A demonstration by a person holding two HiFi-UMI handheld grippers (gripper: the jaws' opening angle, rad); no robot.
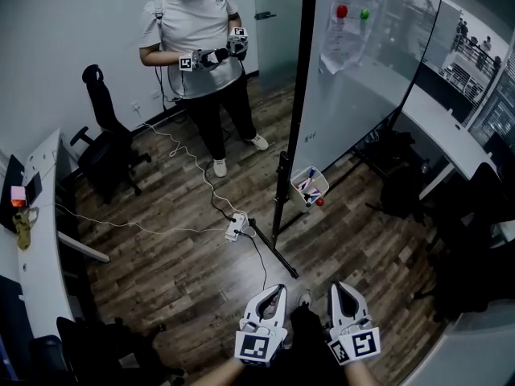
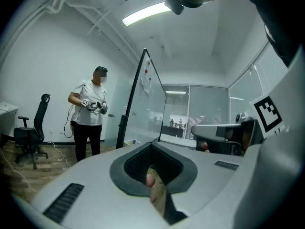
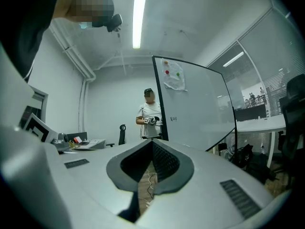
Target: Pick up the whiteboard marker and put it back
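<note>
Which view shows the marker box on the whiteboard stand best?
The head view: the marker box shows from above, markers inside. The left gripper view gives at most a distant speck; the right gripper view, nothing.

One whiteboard (image 1: 362, 79), two magnets (image 1: 342, 11) (image 1: 364, 14), one marker cup (image 1: 310, 188).

Person (image 1: 195, 30) left of whiteboard (image 1: 362, 79), basket (image 1: 309, 186) at its foot, chair (image 1: 103, 139) farther left

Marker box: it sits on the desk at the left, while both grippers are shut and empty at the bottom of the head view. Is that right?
No. The head view shows the marker box by the foot of the whiteboard stand, not on the desk. The rest holds: the left gripper and the right gripper are shut and empty at the bottom of that view.
</note>
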